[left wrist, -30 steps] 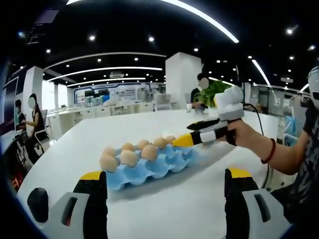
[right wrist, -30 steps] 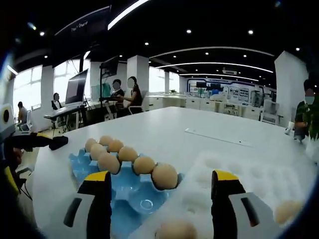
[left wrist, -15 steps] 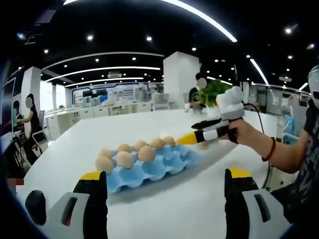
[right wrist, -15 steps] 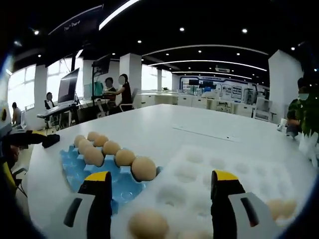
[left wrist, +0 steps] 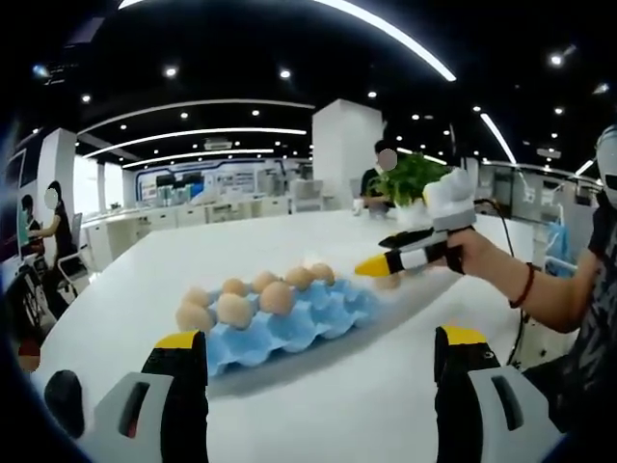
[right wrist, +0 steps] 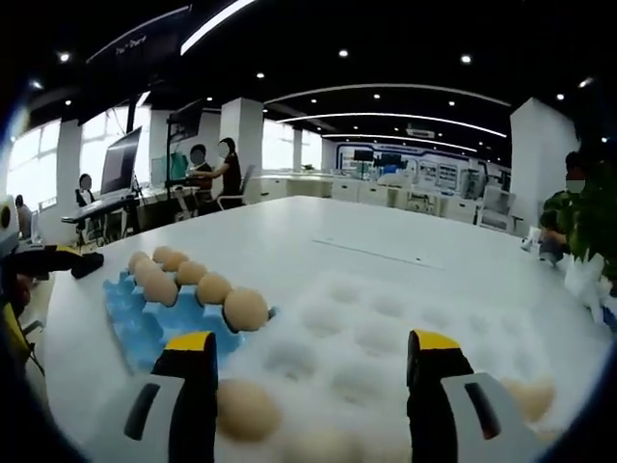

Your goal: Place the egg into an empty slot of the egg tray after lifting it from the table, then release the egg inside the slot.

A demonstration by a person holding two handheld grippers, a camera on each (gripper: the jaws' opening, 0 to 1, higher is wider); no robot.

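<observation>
On the white worktop (left wrist: 318,405), a blue moulded egg tray (left wrist: 289,328) is seen with a row of brown eggs (left wrist: 253,298) along one side. Beside it, a white foam tray (right wrist: 386,338) carries a loose brown egg (right wrist: 246,410) near the right gripper (right wrist: 313,386), whose jaws are spread and empty. The left gripper (left wrist: 323,381) is likewise spread wide, holding nothing.

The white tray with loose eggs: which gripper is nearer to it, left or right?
Right. The right gripper hangs open just over the white tray, beside an egg. The left gripper is open, beyond the blue egg tray.
</observation>
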